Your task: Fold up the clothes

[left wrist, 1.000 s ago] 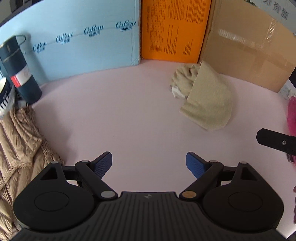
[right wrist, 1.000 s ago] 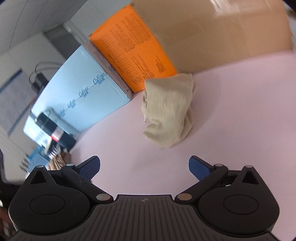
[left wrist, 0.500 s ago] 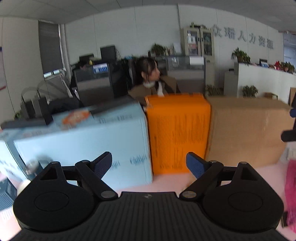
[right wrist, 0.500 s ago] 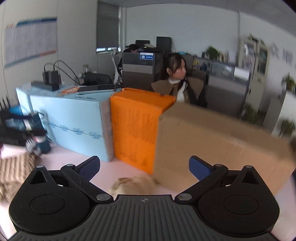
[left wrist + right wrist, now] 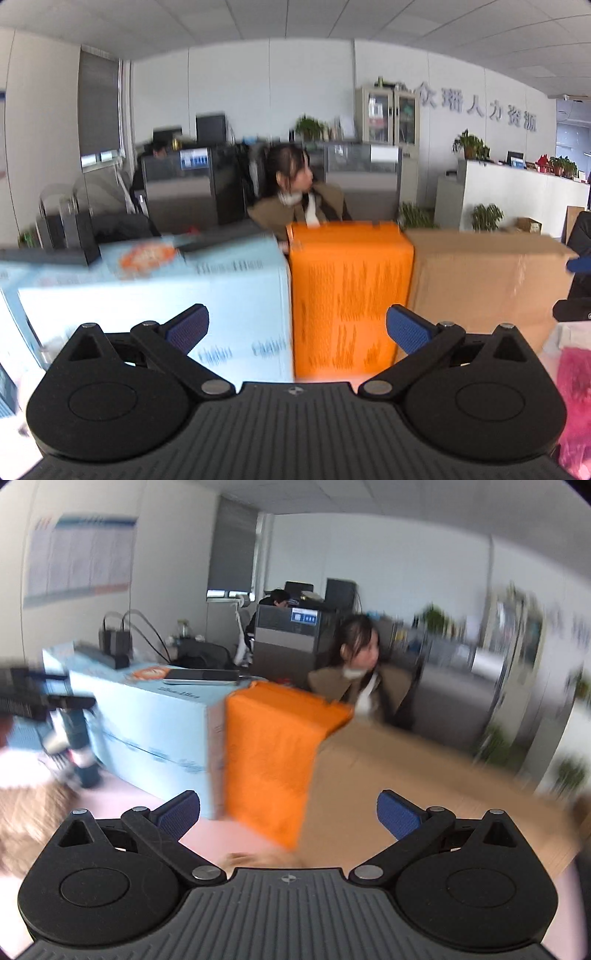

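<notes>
We hold both tongs raised and level, looking out across the office. Our left tongs stand wide apart with nothing between the blue pads, facing the pale blue box, the orange box and the cardboard box. Our right tongs are likewise spread and empty. The beige garment shows only as a blurred sliver on the pink tabletop, just above the right tool's body; a brown ribbed garment lies far left.
</notes>
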Demonstrator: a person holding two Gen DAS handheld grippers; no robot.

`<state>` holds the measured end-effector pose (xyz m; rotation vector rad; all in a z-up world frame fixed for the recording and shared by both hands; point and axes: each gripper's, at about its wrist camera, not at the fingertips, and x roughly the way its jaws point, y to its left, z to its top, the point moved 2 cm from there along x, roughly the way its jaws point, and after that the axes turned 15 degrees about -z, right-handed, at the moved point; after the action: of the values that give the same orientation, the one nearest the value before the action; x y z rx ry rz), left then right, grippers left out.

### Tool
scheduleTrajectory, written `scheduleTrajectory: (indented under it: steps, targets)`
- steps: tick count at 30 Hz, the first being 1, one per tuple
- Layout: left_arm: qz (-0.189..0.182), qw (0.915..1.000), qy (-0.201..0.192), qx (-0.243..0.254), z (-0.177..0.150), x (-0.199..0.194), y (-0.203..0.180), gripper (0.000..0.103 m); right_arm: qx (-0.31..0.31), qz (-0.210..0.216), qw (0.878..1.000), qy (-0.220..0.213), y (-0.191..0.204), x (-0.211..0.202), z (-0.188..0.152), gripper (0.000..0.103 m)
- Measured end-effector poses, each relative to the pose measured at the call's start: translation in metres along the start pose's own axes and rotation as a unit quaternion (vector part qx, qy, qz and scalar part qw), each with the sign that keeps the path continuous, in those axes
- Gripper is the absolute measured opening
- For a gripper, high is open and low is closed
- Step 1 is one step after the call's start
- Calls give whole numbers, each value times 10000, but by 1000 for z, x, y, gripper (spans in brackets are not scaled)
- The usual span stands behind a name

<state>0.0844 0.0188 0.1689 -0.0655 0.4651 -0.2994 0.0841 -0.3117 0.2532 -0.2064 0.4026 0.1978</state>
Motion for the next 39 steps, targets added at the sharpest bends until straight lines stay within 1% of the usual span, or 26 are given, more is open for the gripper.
scheduleTrajectory:
  steps: [5, 7, 8, 10, 13, 16, 17, 19, 22, 23, 26, 28, 32, 34, 39]
  targets:
    - [-76, 9975, 628, -321, -50, 34, 2, 103, 913, 144, 9955, 210, 24, 17, -62, 103]
    - [-97, 9944, 865, -595, -74, 42, 3, 103, 1276, 201, 9912, 294, 33, 24, -86, 103]
    - [-78, 9923, 987, -738, -87, 45, 3, 103, 1457, 229, 9885, 335, 38, 27, -99, 103]
    - [76, 9881, 1268, -863, -115, 56, 2, 103, 1818, 286, 9820, 418, 47, 34, -123, 103]
    - [161, 9797, 1678, -1085, -155, 65, -1, 103, 2316, 301, 9709, 533, 62, 42, -158, 103]
    - [168, 9730, 1953, -1221, -179, 65, -7, 103, 2835, 253, 9568, 588, 74, 43, -183, 103]
    - [184, 9712, 2029, -1239, -186, 65, -8, 103, 2900, 276, 9547, 602, 77, 44, -188, 103]
    - [189, 9676, 2171, -1272, -194, 68, -9, 103, 3021, 319, 9506, 633, 82, 46, -197, 103]
    - [175, 9621, 2378, -1321, -202, 74, -9, 103, 2881, 277, 9538, 808, 91, 52, -205, 103]
    - [169, 9608, 2425, -1330, -204, 76, -10, 103, 2902, 266, 9528, 853, 92, 54, -209, 103]
    - [142, 9615, 2412, -1308, -204, 79, -11, 103, 3300, 168, 9403, 817, 93, 52, -221, 103]
    - [139, 9611, 2440, -1286, -205, 80, -12, 103, 3504, 197, 9323, 875, 93, 54, -228, 103]
    - [141, 9590, 2506, -1313, -209, 84, -11, 103, 3581, 174, 9264, 1148, 94, 60, -238, 103]
    - [130, 9581, 2522, -1352, -211, 86, -10, 103, 3648, 202, 9230, 1209, 94, 61, -242, 103]
    - [113, 9557, 2575, -1418, -217, 91, -6, 103, 3692, 344, 9192, 1328, 97, 66, -245, 103]
